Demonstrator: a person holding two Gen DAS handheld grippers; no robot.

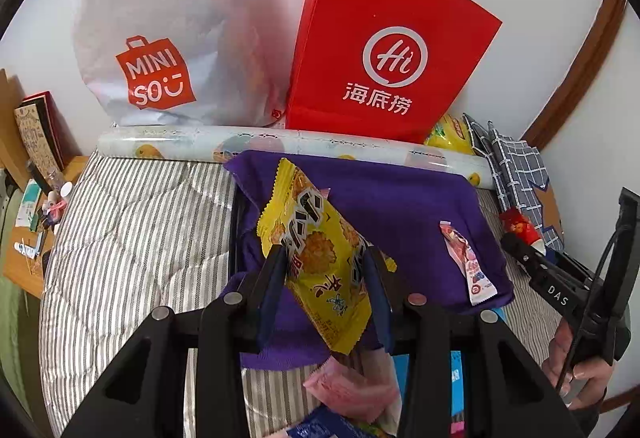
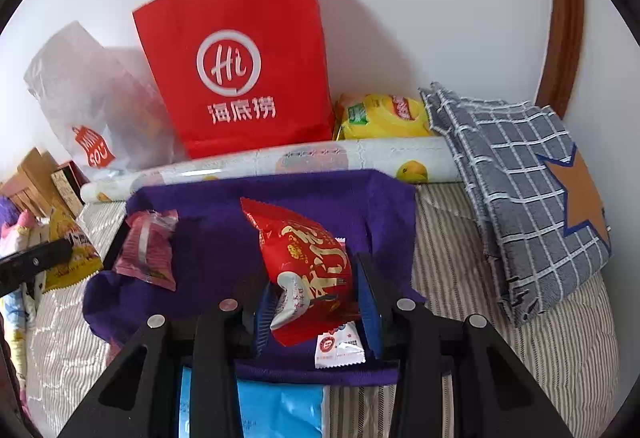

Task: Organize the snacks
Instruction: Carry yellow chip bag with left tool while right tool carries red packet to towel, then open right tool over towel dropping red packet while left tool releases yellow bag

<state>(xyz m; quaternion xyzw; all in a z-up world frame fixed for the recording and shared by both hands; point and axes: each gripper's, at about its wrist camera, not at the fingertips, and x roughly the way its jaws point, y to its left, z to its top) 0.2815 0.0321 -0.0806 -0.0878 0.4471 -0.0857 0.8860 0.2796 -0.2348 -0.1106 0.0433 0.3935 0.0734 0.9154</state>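
Holding two light, crinkly packets above the purple cloth (image 1: 400,205) on the bed (image 1: 132,222), we have the left claw (image 1: 326,258) clamped across the yellow biscuit pack (image 1: 316,250), the right claw (image 2: 316,278) across the red snack pack (image 2: 308,262); slippery film, fragile contents, mid-body grip suits.

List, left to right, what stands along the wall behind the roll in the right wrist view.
White Miniso bag → red paper bag → yellow packet → checked cloth.
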